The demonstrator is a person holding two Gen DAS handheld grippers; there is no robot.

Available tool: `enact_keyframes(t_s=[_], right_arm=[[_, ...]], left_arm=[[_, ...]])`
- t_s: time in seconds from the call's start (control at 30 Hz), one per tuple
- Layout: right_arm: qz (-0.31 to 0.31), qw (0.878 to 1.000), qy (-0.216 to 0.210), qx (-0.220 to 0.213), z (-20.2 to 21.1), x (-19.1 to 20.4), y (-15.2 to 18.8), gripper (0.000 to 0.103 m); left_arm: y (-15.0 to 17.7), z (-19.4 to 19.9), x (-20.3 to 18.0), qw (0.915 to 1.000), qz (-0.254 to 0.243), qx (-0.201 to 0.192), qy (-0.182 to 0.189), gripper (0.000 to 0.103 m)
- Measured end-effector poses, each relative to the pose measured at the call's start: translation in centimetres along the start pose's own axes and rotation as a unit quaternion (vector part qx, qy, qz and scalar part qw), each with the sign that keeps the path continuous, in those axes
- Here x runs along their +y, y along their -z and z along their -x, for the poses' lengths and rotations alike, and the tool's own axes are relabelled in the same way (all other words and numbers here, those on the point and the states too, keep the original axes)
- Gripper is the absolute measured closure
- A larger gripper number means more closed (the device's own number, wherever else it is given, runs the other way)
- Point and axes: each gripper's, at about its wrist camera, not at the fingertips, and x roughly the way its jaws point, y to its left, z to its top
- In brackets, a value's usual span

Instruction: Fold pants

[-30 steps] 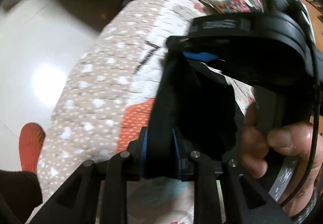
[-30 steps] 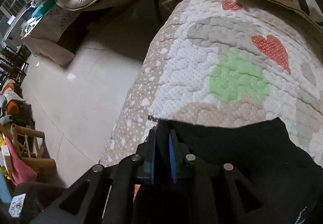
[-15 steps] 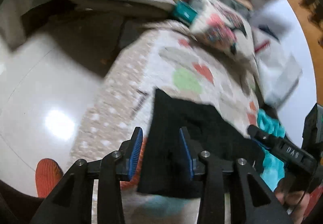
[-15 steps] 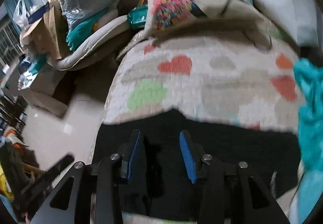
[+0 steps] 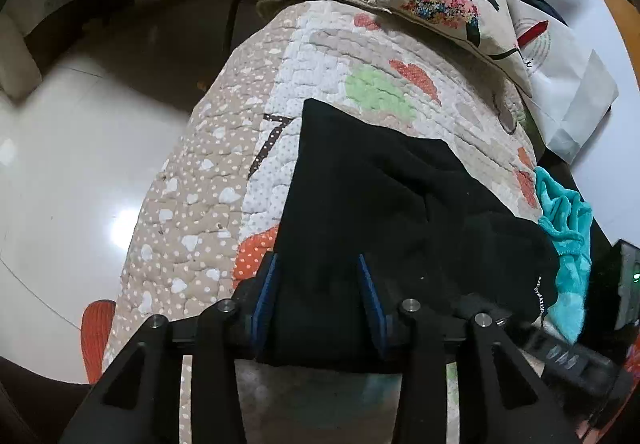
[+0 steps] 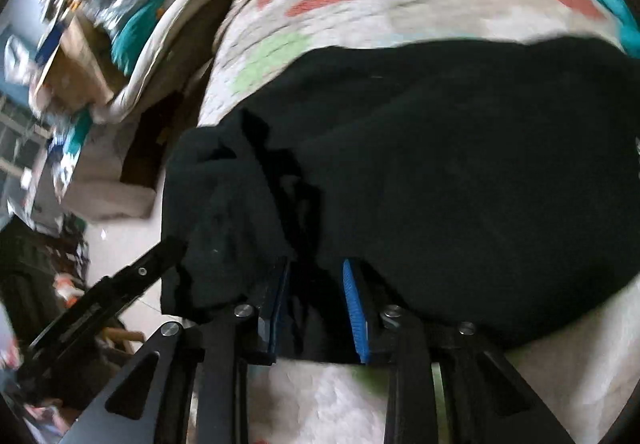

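Left wrist view gives me the clearest read: the black pants (image 5: 384, 204) lie folded on the quilted cover (image 5: 208, 172), their far corner just touching the green patch and their right side close to a teal cloth (image 5: 568, 220). My left gripper (image 5: 320, 296) has its blue-padded fingers spread apart over the near edge of the fabric, holding nothing.

In the right wrist view, which is blurred, the right gripper (image 6: 316, 304) also stands with its fingers parted. Dark fabric sits in the gap between them, but I see no pinch, so I judge it released. To its left, one end of the pants is bunched into a loose lump near the edge of the cover, with the floor (image 5: 60, 164) below.

The risk I see is that lump. If I leave it, the fold stays uneven, and its weight could drag that end off the edge. If I close a gripper carelessly, I may catch only the top layer and peel the fold open, or snag the quilt underneath. The teal cloth is near enough to get swept up on a wide grab.
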Motion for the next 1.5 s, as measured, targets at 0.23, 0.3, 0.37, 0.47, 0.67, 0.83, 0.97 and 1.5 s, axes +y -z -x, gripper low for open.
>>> enact_keyframes(t_s=[0.23, 0.3, 0.37, 0.47, 0.67, 0.83, 0.97, 1.5], right_arm=[[0.045, 0.996, 0.042, -0.065, 3.6, -0.2, -6.7, 0.062], [0.078, 0.993, 0.054, -0.064, 2.3, 0.9, -9.4, 0.046], [0.097, 0.992, 0.056, -0.056, 0.4, 1.7, -11.7, 0.043], [0.114, 0.991, 0.065, -0.036, -2.6, 2.3, -13.8, 0.043], [0.145, 0.986, 0.070, 0.035, -7.4, 3.6, -14.6, 0.079], [0.146, 0.984, 0.099, 0.025, -7.8, 4.3, -16.6, 0.096], [0.152, 0.979, 0.138, 0.019, -9.0, 4.9, -17.5, 0.099], [0.058, 0.991, 0.123, -0.016, 1.7, -1.9, -1.8, 0.094]], left_arm=[[0.4, -0.6, -1.1, 0.9999, -0.015, 0.005, -0.006, 0.057], [0.5, -1.0, -1.2, 0.9997, -0.020, 0.009, -0.012, 0.055], [0.6, -1.4, -1.2, 0.9995, -0.023, 0.014, -0.019, 0.054], [0.9, -1.7, -0.9, 0.9994, -0.018, 0.015, -0.024, 0.051], [1.1, -1.9, -1.0, 0.9993, -0.015, 0.015, -0.030, 0.045], [1.2, -2.1, -1.5, 0.9990, -0.017, 0.015, -0.038, 0.041], [1.4, -2.1, -1.7, 0.9987, -0.027, 0.012, -0.042, 0.040], [1.0, -0.1, -1.7, 0.9999, -0.013, -0.006, -0.010, 0.040]])
